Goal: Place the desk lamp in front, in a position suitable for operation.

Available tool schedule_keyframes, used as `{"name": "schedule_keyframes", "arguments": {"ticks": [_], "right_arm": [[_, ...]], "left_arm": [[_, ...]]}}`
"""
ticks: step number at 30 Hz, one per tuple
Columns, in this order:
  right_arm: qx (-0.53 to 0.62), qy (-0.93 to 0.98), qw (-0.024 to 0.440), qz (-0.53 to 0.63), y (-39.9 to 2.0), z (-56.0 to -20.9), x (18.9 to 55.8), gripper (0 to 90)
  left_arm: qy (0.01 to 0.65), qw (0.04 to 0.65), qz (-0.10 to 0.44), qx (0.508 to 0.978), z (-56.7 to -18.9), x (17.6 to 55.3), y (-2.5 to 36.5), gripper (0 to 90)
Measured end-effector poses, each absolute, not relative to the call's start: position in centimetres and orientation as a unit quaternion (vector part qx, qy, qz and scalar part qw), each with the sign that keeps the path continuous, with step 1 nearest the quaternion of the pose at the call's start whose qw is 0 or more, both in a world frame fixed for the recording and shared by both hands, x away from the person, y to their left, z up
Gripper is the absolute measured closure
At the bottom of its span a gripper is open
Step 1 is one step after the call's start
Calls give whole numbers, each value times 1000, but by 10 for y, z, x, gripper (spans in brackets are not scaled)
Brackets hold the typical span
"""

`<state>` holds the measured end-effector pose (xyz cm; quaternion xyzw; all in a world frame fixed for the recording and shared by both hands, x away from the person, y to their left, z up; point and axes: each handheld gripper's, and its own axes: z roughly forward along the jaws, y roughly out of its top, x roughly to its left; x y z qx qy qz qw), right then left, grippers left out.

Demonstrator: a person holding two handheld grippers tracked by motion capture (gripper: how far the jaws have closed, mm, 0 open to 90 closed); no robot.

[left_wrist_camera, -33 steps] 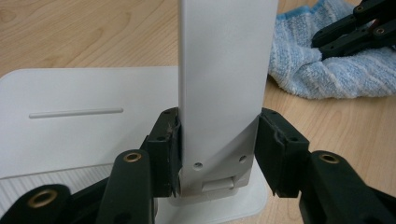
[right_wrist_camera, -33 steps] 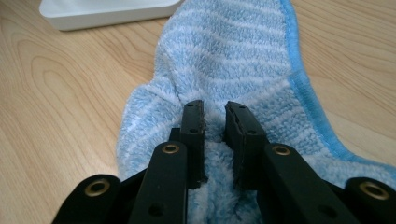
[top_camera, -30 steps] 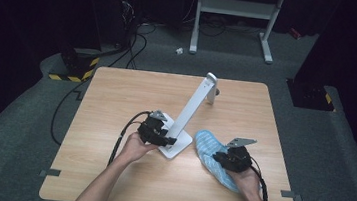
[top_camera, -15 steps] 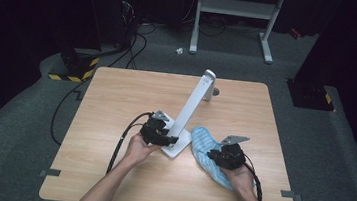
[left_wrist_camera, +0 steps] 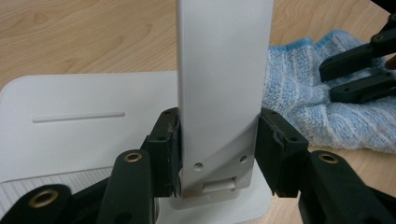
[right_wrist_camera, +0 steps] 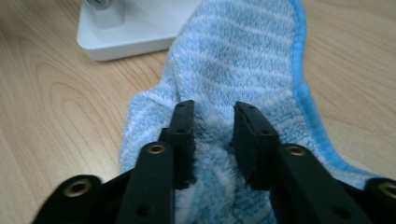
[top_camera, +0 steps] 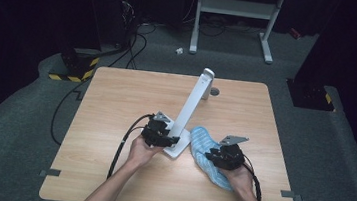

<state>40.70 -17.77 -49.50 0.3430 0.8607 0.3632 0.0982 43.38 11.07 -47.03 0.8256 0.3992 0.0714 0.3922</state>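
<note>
A white desk lamp stands mid-table, its slanted arm [top_camera: 194,99] rising from a flat base [top_camera: 177,148]. My left gripper [top_camera: 165,139] is shut on the foot of the lamp arm [left_wrist_camera: 219,70], just above the hinge, one pad on each side; the left gripper [left_wrist_camera: 217,140] sits over the base [left_wrist_camera: 70,135]. A blue striped cloth [top_camera: 202,138] lies right of the base. My right gripper [top_camera: 211,154] rests on it. Its jaws have just been opening; in the right gripper view the gripper [right_wrist_camera: 212,126] stands apart with a loose ridge of cloth [right_wrist_camera: 243,56] between.
The wooden table [top_camera: 116,99] has bare room at the left and far side. A small grey fitting [top_camera: 213,91] sits behind the lamp head. The lamp base corner [right_wrist_camera: 135,28] lies just ahead of the right gripper. Cables trail from both grippers toward the near edge.
My right hand and the cloth have shifted a little left, toward the lamp base. The left hand has kept its place on the lamp arm.
</note>
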Motion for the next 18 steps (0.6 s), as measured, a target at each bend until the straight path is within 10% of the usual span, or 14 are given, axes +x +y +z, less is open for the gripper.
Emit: {"name": "schedule_keyframes", "arguments": {"ticks": [9, 18], "right_arm": [[362, 847, 133, 367, -207, -475, 387, 451], [379, 847, 131, 350, -220, -489, 386, 417]], "left_arm": [[389, 376, 85, 836, -473, 436, 106, 414], [375, 368, 90, 846, -483, 440, 98, 488]]}}
